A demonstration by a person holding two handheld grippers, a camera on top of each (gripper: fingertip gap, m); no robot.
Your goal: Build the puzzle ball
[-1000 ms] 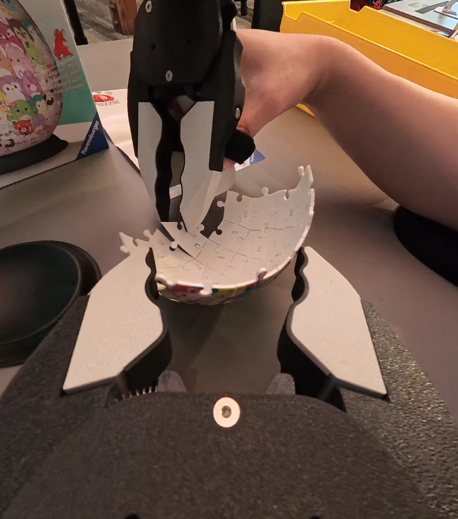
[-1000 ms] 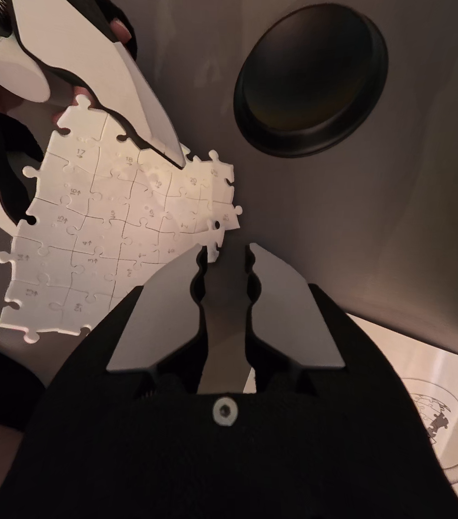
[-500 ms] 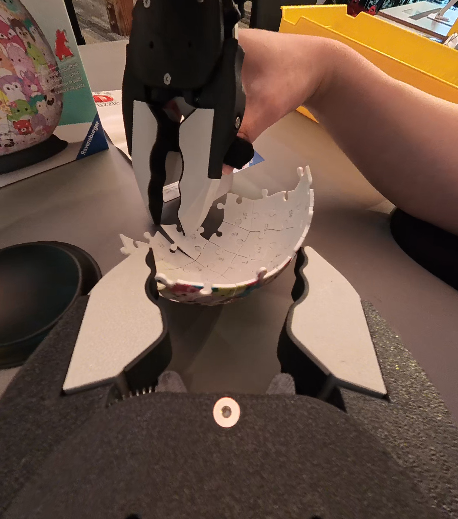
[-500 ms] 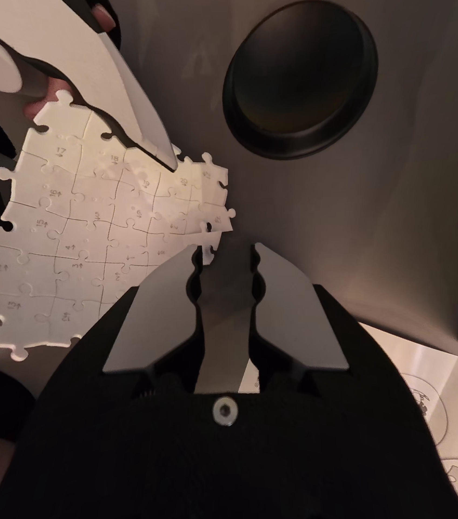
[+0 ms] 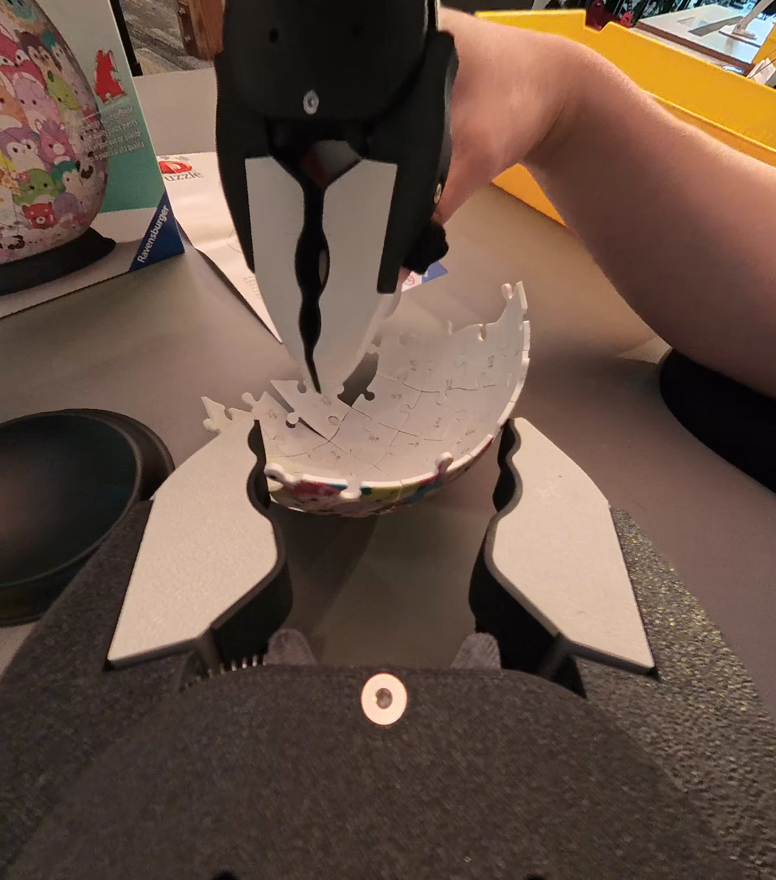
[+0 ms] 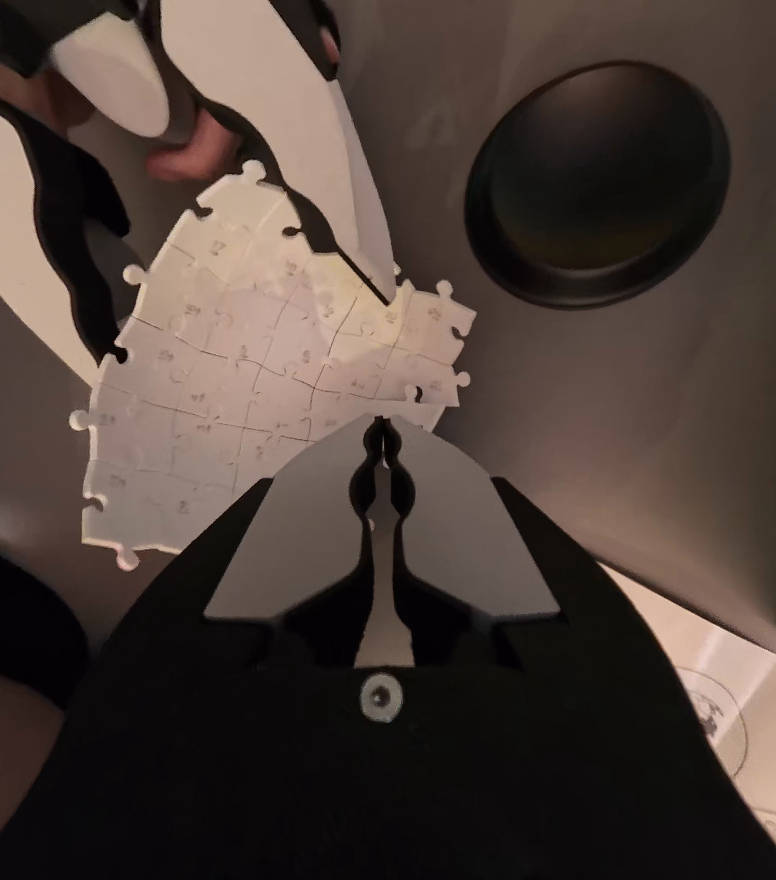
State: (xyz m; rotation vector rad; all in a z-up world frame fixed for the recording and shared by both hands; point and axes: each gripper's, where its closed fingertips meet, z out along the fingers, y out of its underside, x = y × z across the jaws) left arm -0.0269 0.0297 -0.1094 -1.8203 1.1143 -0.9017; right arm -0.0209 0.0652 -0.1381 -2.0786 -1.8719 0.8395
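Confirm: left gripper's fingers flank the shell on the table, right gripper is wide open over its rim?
Not quite. The right gripper isn't wide open: its jaws are nearly shut, pinching a white piece at the rim of the shell, as the right wrist view shows. The left gripper does flank the shell on the table.
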